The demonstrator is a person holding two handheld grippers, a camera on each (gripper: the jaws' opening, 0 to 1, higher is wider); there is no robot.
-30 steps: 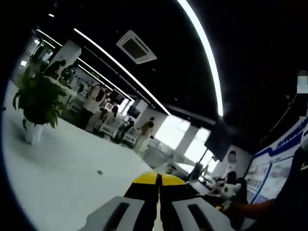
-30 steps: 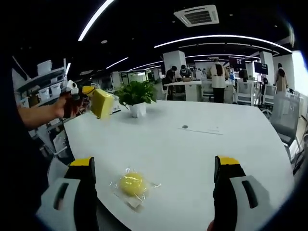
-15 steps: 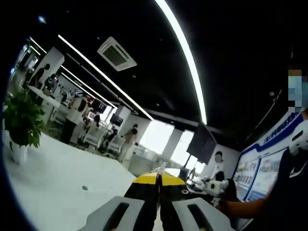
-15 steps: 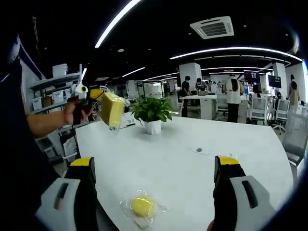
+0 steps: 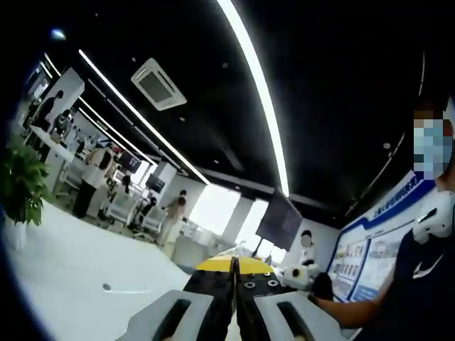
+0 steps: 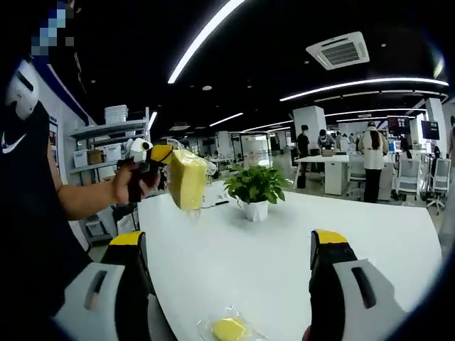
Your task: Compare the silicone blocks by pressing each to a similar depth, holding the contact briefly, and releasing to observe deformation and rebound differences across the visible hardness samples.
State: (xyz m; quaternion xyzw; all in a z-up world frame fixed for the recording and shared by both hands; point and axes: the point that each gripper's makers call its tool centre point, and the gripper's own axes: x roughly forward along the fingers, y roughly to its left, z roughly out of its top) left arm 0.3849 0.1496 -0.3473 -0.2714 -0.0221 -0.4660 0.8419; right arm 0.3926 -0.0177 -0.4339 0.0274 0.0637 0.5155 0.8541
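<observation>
In the right gripper view, far left, the left gripper (image 6: 169,158) is held up in the air by a hand (image 6: 135,186). It is clamped on a big yellow silicone block (image 6: 188,179) in clear wrap, high above the white table (image 6: 284,241). In the left gripper view the same jaws are seen pressed near together, w/ a thin yellow edge of the block (image 5: 231,264) between the tips.

More to the right, a potted plant (image 6: 255,188) is seen standing on the table, well apart from the block.

Low in the middle, a small round yellow silicone piece (image 6: 229,329) in a clear bag is seen lying on the table, between the wide-apart jaws of the right gripper (image 6: 227,245), which holds nothing and touches nothing.

Judged progress: one block is being squeezed now. The small piece looks untouched, so its press, short hold & let-go are prob. still left. No compare can be made yet.
</observation>
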